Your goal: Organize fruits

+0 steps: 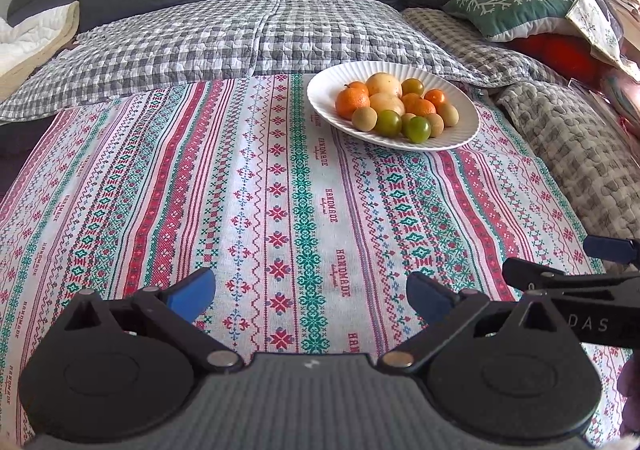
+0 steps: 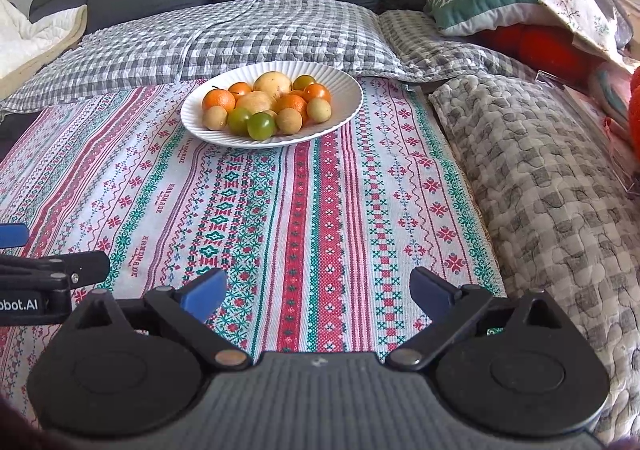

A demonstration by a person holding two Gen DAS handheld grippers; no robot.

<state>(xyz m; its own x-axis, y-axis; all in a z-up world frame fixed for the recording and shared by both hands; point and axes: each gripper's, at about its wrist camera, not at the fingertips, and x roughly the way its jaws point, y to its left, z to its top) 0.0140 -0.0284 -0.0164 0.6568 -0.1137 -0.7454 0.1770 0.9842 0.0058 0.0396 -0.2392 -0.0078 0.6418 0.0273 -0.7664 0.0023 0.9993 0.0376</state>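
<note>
I am holding my left gripper (image 1: 310, 296) and right gripper (image 2: 318, 294) low over the patterned cloth (image 1: 280, 209), both with fingers spread apart and gripping nothing. All the fruits (image 2: 266, 103) are sitting piled together on the white plate (image 2: 344, 111) at the cloth's far end, well apart from me. That is fitting either a finished gathering or a mixed heap awaiting sorting; I cannot tell which.

Fruit plate sitting at the cloth's far edge

Right gripper (image 2: 316, 296) is hovering, jaws apart, over the patterned cloth (image 2: 320, 209); the white plate (image 2: 348, 105) is holding mixed fruits (image 2: 266, 105).
</note>
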